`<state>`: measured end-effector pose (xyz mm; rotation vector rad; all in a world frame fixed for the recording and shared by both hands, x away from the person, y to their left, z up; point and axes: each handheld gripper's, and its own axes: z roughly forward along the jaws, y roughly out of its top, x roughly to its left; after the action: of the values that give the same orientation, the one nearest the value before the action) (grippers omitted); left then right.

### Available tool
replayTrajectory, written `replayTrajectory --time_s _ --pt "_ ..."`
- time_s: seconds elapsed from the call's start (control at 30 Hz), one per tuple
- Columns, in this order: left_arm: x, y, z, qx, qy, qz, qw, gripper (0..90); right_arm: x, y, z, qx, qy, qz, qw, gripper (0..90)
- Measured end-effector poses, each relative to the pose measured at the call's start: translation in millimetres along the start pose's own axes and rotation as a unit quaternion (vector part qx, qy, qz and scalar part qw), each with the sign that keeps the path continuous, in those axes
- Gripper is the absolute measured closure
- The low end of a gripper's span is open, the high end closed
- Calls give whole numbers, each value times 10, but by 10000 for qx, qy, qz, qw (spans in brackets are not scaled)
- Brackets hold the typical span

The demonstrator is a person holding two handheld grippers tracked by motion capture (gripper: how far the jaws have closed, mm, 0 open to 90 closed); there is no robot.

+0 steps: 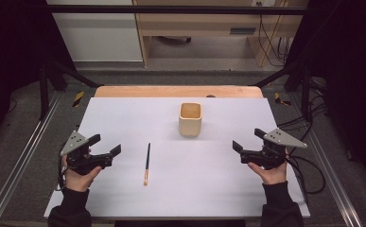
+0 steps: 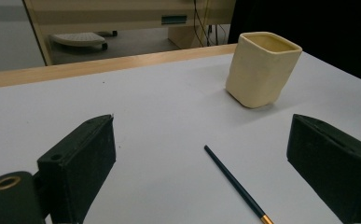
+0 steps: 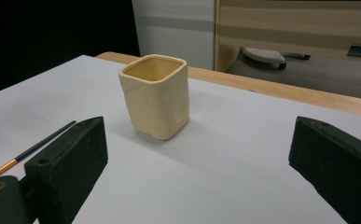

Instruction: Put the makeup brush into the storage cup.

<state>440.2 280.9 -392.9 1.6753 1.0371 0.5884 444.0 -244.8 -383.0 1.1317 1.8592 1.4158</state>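
A cream square-sided cup (image 1: 190, 118) stands upright at the middle back of the white table sheet (image 1: 124, 118). A thin dark paintbrush (image 1: 147, 163) with a pale tip lies flat, left of centre, its tip toward the front edge. My left gripper (image 1: 105, 145) is held at the left, open, nothing between its jaws; in its own view the paintbrush (image 2: 236, 184) lies just ahead and the cup (image 2: 262, 69) farther off. My right gripper (image 1: 248, 140) is held at the right, open and empty, facing the cup (image 3: 155, 96), with the paintbrush (image 3: 33, 148) at far left.
The white sheet covers a wooden table whose far edge (image 1: 178, 91) shows behind the cup. Metal rails (image 1: 24, 156) run along both sides, and cables (image 1: 308, 165) trail at the right. Wooden furniture (image 1: 199, 28) stands beyond the table.
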Motion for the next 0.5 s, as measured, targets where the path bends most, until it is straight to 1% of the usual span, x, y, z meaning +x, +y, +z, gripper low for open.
replayTrajectory --time_s 0.13,0.2,0.3,0.33,0.4,0.47,0.5 --pt "-18 -4 13 26 15 8 10000 76 -20 -18 -17 -3 0 78 10000 43" --pt "-41 -6 28 57 5 37 10000 76 -21 -24 -18 -14 -10 63 10000 42" --pt "-72 -11 56 72 8 62 10000 76 -19 -42 -20 -16 8 117 9999 37" --pt "-86 -17 84 98 7 52 9999 76 -27 -48 -22 24 -13 107 9999 35" --pt "-98 -23 103 122 5 40 9999 76 -32 -47 -25 26 -20 104 9999 34" --pt "-139 -42 159 218 -2 73 9997 76 -30 -44 -39 3 -24 128 9999 34" --pt "-139 -42 159 218 -2 73 9997 77 -30 -44 -39 3 -24 128 9999 34"
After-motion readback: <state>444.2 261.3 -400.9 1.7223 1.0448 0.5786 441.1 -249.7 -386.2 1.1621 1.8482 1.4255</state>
